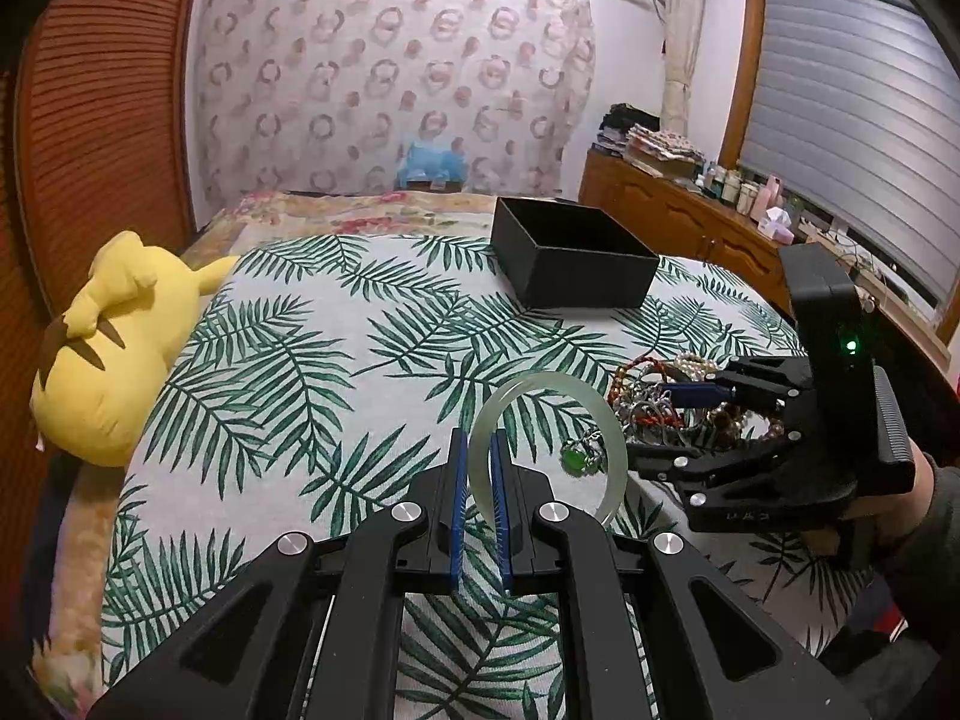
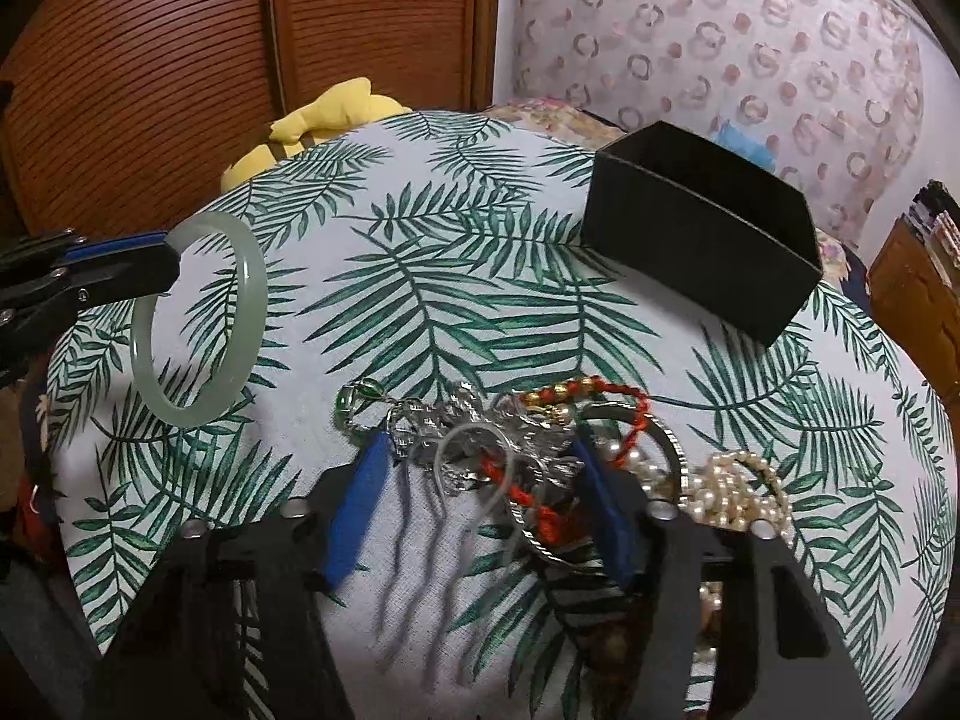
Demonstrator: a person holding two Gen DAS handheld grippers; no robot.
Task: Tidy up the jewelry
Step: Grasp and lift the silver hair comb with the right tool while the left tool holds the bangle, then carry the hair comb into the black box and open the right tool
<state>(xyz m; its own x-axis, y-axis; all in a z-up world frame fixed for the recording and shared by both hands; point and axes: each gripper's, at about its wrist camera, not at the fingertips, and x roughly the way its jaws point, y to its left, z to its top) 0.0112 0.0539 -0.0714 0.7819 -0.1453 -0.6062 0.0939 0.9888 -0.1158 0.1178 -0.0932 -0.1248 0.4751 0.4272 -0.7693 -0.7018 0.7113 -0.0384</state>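
Observation:
My left gripper (image 1: 478,456) is shut on a pale green jade bangle (image 1: 606,420) and holds it upright above the leaf-print cloth; the bangle also shows in the right wrist view (image 2: 255,294). My right gripper (image 2: 480,450) is open, its blue pads either side of a silver ornament (image 2: 480,438) in a jewelry pile with a red cord (image 2: 636,414), pearls (image 2: 726,480) and a green pendant (image 2: 354,402). The pile also shows in the left wrist view (image 1: 654,396). An open black box (image 1: 576,258) stands further back.
A yellow plush toy (image 1: 114,342) lies at the cloth's left edge. A wooden louvred door (image 2: 180,60) stands behind. A wooden dresser (image 1: 678,210) with bottles and folded cloths is at the right, under a shuttered window.

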